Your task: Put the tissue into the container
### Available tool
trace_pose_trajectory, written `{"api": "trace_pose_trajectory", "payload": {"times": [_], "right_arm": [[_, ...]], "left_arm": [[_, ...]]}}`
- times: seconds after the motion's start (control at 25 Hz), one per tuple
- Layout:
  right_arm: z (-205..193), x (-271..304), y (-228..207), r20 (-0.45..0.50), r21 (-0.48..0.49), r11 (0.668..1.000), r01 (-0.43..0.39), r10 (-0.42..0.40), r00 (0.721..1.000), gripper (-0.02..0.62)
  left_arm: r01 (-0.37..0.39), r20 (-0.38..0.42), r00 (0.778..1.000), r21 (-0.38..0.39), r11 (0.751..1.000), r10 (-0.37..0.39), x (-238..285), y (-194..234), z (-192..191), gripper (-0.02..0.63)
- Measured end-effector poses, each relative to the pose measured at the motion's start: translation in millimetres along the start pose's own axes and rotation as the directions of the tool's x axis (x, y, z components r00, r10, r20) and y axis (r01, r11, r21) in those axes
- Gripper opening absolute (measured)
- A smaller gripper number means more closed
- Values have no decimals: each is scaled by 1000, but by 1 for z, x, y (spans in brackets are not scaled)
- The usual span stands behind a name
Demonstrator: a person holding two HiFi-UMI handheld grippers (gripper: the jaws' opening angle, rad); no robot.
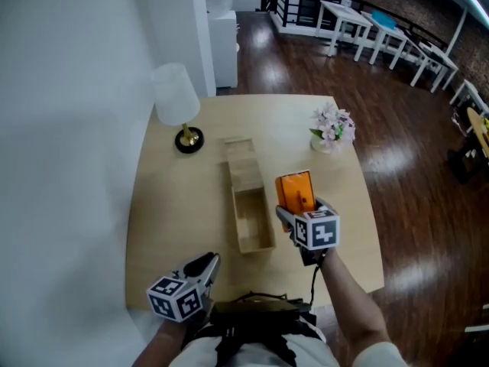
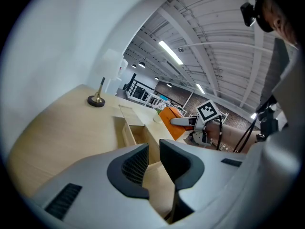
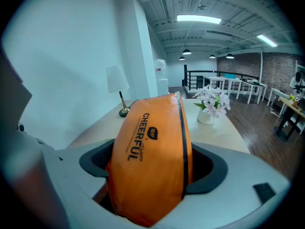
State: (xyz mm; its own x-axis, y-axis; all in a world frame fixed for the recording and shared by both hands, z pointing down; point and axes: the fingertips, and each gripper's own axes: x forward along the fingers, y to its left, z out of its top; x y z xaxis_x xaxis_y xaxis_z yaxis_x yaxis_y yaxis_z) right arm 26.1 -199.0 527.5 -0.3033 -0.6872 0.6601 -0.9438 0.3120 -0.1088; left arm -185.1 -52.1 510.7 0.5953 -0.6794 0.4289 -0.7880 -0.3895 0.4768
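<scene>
Pale tabletop: our right gripper clamps the orange tissue pack aloft beside the wooden container; we judge it light, squashy (slick film), best gripped mid-body. Our left gripper stands narrowly parted, empty.

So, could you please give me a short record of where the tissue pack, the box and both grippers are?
Tissue pack: orange, in the right gripper, just right of the box
Box: wooden, open on top, nothing visible inside, on the table
Right gripper: fingers closed on the tissue pack
Left gripper: fingers slightly apart, nothing between them
Also on table: lamp, flowers
</scene>
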Motion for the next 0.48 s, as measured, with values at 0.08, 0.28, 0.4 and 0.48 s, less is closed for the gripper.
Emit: {"api": "trace_pose_trajectory", "payload": {"times": [0.08, 0.28, 0.4, 0.48], "right_arm": [[1, 6, 15, -2, 1, 1000, -12, 12, 1000, 456], [0, 22, 50, -18, 13, 999, -41, 41, 999, 456], [-5, 35, 68, -36, 27, 998, -52, 53, 998, 455], [-9, 45, 77, -50, 39, 998, -58, 60, 997, 454]], "left_arm": [[2, -4, 1000, -2, 1000, -2, -4, 6, 1, 75], [12, -15, 1000, -4, 1000, -12, -12, 21, 3, 75], [17, -21, 1000, -10, 1000, -17, -15, 30, 3, 75], [20, -25, 999, -14, 1000, -21, -17, 35, 3, 75]]}}
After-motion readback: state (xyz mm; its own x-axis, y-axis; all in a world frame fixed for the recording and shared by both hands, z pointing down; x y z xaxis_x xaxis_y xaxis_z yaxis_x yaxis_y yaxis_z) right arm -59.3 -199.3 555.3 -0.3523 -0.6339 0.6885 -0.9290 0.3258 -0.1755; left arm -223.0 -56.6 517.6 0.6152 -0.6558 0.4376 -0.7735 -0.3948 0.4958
